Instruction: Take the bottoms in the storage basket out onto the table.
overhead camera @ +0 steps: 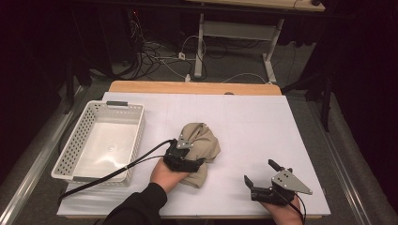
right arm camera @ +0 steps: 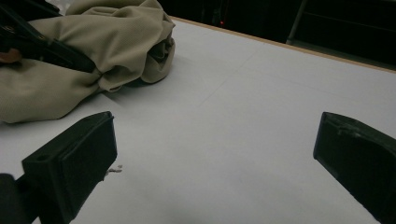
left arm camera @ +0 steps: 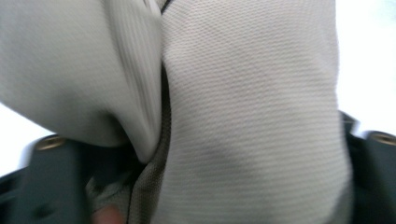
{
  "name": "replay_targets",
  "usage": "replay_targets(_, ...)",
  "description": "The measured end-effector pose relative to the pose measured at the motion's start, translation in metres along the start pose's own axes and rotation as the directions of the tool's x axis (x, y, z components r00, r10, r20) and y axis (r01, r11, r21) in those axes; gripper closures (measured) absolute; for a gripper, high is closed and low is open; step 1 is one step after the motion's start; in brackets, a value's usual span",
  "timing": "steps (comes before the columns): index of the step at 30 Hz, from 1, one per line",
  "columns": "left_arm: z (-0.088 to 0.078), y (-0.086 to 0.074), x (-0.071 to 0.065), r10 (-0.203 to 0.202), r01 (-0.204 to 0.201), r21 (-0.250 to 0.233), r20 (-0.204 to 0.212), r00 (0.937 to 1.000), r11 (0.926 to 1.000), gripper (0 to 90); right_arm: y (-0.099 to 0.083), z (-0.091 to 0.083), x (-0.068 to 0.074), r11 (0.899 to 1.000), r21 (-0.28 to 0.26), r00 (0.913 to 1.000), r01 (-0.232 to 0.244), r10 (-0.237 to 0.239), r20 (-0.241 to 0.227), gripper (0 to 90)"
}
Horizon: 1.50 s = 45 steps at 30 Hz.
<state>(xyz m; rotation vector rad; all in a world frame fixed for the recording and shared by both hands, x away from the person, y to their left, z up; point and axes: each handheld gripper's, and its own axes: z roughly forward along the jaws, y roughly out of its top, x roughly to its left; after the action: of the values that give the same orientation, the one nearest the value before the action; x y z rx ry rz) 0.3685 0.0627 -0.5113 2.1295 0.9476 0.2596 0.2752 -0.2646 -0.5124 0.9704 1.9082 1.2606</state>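
A crumpled beige cloth (overhead camera: 206, 140) lies in a heap near the middle of the white table top. My left gripper (overhead camera: 185, 152) is pressed into its near side. In the left gripper view the cloth (left arm camera: 247, 93) bulges between the two black jaws, which stand wide apart, so the gripper reads as open with cloth between them. My right gripper (overhead camera: 259, 171) rests near the front right of the table, open and empty. Its own view looks between its jaws (right arm camera: 215, 154) at bare table, with the cloth (right arm camera: 93, 42) at the upper left.
A white slotted plastic basket (overhead camera: 139, 133), empty, stands at the table's left side. A black cable (overhead camera: 141, 159) trails from the left gripper past the basket's front corner. The white sheet (overhead camera: 253, 117) covers the table, with a wooden edge (overhead camera: 187, 87) at the back.
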Motion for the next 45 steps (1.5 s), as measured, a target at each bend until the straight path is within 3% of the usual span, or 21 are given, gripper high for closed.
replay_targets(5, -0.014, -0.003, -0.004, 0.041, -0.041, -0.014, -0.029, 0.9987, 0.999, 0.0, -0.001, -0.002, 0.001, 1.0, -0.002, 0.9999, -0.002, 0.002, 0.01, 0.4)
replay_targets(11, -0.042, -0.021, -0.005, 0.016, -0.016, -0.108, 0.003, 0.9999, 0.994, 0.0, -0.002, -0.006, 0.004, 1.0, 0.004, 0.9998, 0.022, -0.022, -0.003, 0.4)
replay_targets(16, -0.061, -0.033, -0.005, -0.011, 0.012, -0.155, 0.006, 0.9999, 0.9878, 0.0, 0.002, -0.012, 0.003, 1.0, -0.025, 1.0, 0.004, -0.004, -0.001, 0.4)
replay_targets(24, -0.074, -0.055, -0.019, 0.021, -0.021, -0.16, -0.003, 0.9998, 0.9869, 0.0, 0.006, -0.01, 0.002, 0.999, -0.042, 0.9998, -0.003, 0.002, -0.019, 0.4)
replay_targets(29, -0.08, -0.074, -0.024, 0.009, -0.013, -0.159, -0.022, 0.9997, 0.9871, 0.0, 0.011, -0.005, 0.005, 0.998, -0.057, 0.9992, -0.003, 0.001, -0.039, 0.4)
replay_targets(33, -0.084, -0.097, -0.026, -0.043, 0.04, -0.163, -0.01, 0.999, 0.9857, 0.0, 0.014, 0.003, 0.008, 0.998, -0.059, 0.9984, -0.006, 0.003, -0.057, 0.4)
replay_targets(41, -0.093, -0.104, -0.031, -0.011, 0.005, -0.194, -0.034, 0.9994, 0.981, 0.0, 0.015, 0.012, 0.02, 0.999, -0.044, 0.9957, 0.009, -0.013, -0.092, 0.4)
replay_targets(44, -0.101, -0.107, -0.033, -0.013, 0.008, -0.213, -0.022, 0.9997, 0.9771, 0.0, 0.017, 0.013, 0.025, 0.999, -0.043, 0.9951, 0.014, -0.018, -0.097, 0.4)
replay_targets(45, -0.11, -0.108, -0.036, -0.005, -0.008, -0.24, -0.053, 0.9986, 0.9707, 0.0, 0.017, 0.012, 0.027, 0.999, -0.043, 0.995, 0.018, -0.022, -0.097, 0.4)
